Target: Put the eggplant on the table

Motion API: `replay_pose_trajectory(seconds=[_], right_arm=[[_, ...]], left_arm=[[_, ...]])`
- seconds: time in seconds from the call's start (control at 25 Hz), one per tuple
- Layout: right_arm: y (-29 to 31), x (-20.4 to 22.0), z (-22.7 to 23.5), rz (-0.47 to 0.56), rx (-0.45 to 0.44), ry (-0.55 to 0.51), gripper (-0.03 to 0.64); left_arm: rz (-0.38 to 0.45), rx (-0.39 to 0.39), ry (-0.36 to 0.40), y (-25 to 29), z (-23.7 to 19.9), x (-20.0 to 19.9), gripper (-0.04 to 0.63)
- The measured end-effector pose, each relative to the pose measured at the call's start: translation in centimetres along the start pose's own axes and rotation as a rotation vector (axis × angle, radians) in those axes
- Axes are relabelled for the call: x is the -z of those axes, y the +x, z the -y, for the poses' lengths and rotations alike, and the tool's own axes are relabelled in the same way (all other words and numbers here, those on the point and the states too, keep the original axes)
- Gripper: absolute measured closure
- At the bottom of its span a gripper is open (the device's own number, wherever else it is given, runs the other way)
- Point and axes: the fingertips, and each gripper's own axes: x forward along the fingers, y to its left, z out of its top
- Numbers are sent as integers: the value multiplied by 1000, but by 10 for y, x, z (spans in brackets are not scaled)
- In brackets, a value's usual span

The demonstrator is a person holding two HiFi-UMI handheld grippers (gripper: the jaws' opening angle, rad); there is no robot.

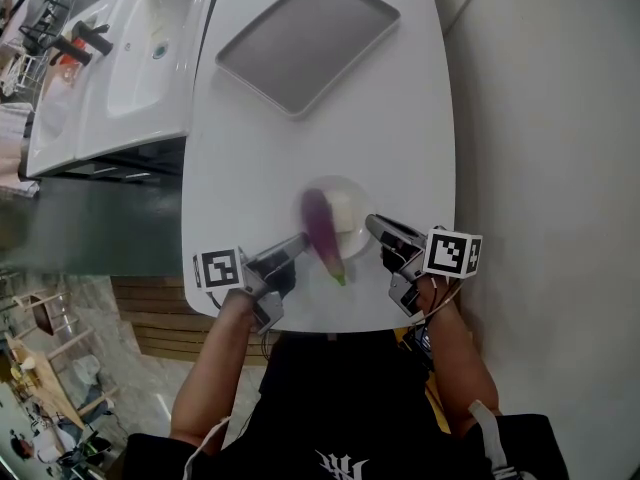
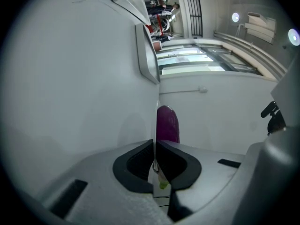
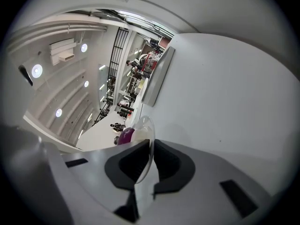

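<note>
A purple eggplant (image 1: 322, 230) with a green stem lies on a clear glass plate (image 1: 350, 200), its stem end sticking out over the near rim. The plate hangs just over the near end of the white table (image 1: 400, 118). My left gripper (image 1: 300, 240) is shut on the plate's left rim, my right gripper (image 1: 372, 223) on its right rim. In the left gripper view the thin rim (image 2: 156, 108) runs edge-on between the pressed jaws, with the eggplant (image 2: 167, 124) beyond. The right gripper view shows the plate (image 3: 144, 125) clamped between the jaws and the eggplant (image 3: 125, 136) behind it.
A grey rectangular tray (image 1: 308, 40) lies at the far end of the table. A white double sink (image 1: 130, 58) stands to the left of the table. The person's arms reach in from the near edge.
</note>
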Motion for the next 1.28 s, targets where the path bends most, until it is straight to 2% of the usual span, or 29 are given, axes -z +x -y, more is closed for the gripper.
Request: replay_pose_trajectory(seconds=[0.2,0.32,0.96,1.28], right_arm=[[8,1,9,-14,23,15,592],[15,3,13,-22,35,27,594],[24,16,22,-58,76,65,595],[25,22,31,-62,85,103,597]], left_arm=[[5,-30,7,3,-8,-4,577],[8,-76,49,0,-19,-11,577],[-15,-204,122,-5,-40,-10,575],[-56,-295,236,-3,-46,-7,555]])
